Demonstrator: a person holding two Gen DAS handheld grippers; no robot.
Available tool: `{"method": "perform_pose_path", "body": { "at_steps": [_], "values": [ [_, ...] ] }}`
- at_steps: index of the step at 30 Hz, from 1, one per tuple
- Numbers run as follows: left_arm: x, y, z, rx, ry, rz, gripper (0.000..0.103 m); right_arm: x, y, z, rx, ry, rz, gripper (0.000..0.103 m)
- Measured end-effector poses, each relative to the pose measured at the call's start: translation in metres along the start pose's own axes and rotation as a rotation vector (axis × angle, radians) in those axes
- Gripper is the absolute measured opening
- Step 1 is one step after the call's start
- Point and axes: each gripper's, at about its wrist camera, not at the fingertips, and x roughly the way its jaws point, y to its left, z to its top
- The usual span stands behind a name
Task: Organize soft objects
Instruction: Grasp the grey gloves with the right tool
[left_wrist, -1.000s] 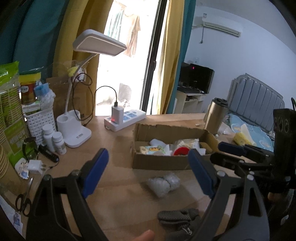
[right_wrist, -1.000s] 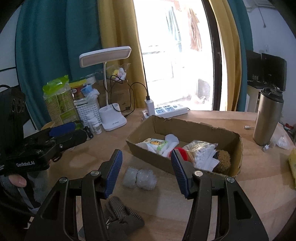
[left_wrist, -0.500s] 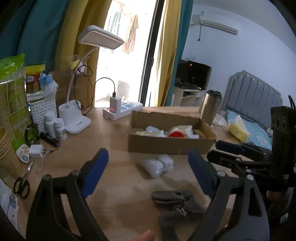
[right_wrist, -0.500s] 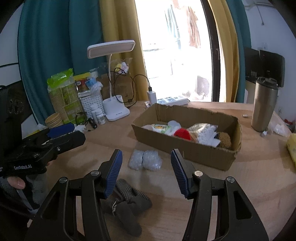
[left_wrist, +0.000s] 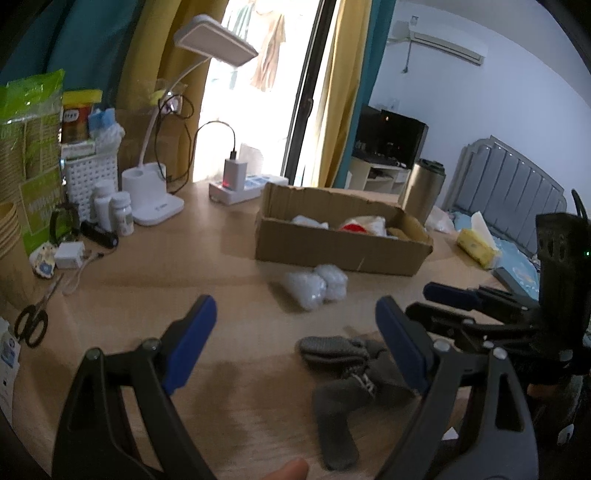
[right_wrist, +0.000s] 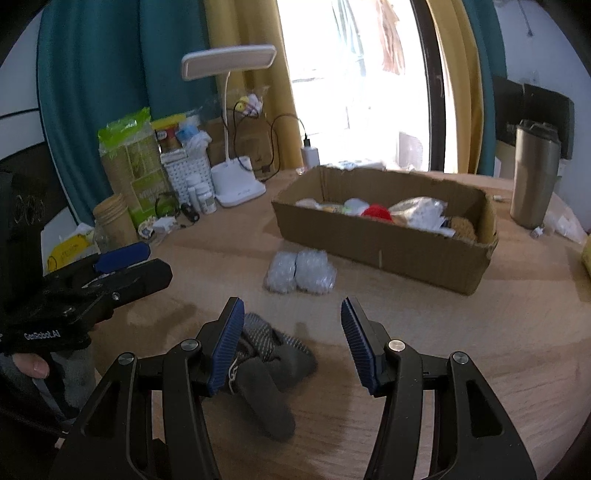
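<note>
A pair of grey socks (left_wrist: 343, 373) lies on the wooden table; it also shows in the right wrist view (right_wrist: 269, 365). A clear bubble-wrap bundle (left_wrist: 314, 286) lies beyond them, in front of a cardboard box (left_wrist: 332, 245) holding several soft items; the bundle (right_wrist: 299, 271) and box (right_wrist: 388, 247) also show in the right wrist view. My left gripper (left_wrist: 295, 332) is open and empty, above the table, with the socks by its right finger. My right gripper (right_wrist: 291, 339) is open and empty, with the socks at its left finger.
A white desk lamp (left_wrist: 155, 199), power strip (left_wrist: 243, 188), white basket (left_wrist: 88, 177), pill bottles (left_wrist: 114, 210) and scissors (left_wrist: 33, 317) stand along the left. A steel tumbler (right_wrist: 532, 184) stands right of the box. A tissue pack (left_wrist: 476, 247) lies at the far right.
Both grippers have pulled back from the box and lowered towards the table. The socks now sit closer between the fingers. Both stay open.
</note>
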Motion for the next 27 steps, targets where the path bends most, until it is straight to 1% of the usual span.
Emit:
{"method": "perform_pose_path", "body": {
  "at_steps": [3, 6, 15, 20, 25, 27],
  "values": [
    [0.002, 0.002, -0.008, -0.007, 0.015, 0.001, 0.089, 0.01, 0.004, -0.008, -0.006, 0.041, 0.009, 0.059],
    [0.004, 0.005, -0.015, -0.016, 0.03, 0.004, 0.089, 0.016, 0.007, -0.014, -0.012, 0.071, 0.013, 0.064],
    [0.009, 0.015, -0.037, -0.049, 0.077, 0.015, 0.089, 0.036, 0.016, -0.03, -0.035, 0.166, 0.027, 0.065],
    [0.009, 0.021, -0.043, -0.061, 0.086, 0.022, 0.089, 0.045, 0.023, -0.031, -0.046, 0.186, 0.036, 0.065],
    [0.009, 0.023, -0.043, -0.065, 0.089, 0.021, 0.089, 0.046, 0.025, -0.031, -0.07, 0.173, 0.033, 0.066],
    [0.01, 0.023, -0.042, -0.063, 0.091, 0.02, 0.089, 0.046, 0.023, -0.032, -0.066, 0.164, 0.046, 0.065]
  ]
}}
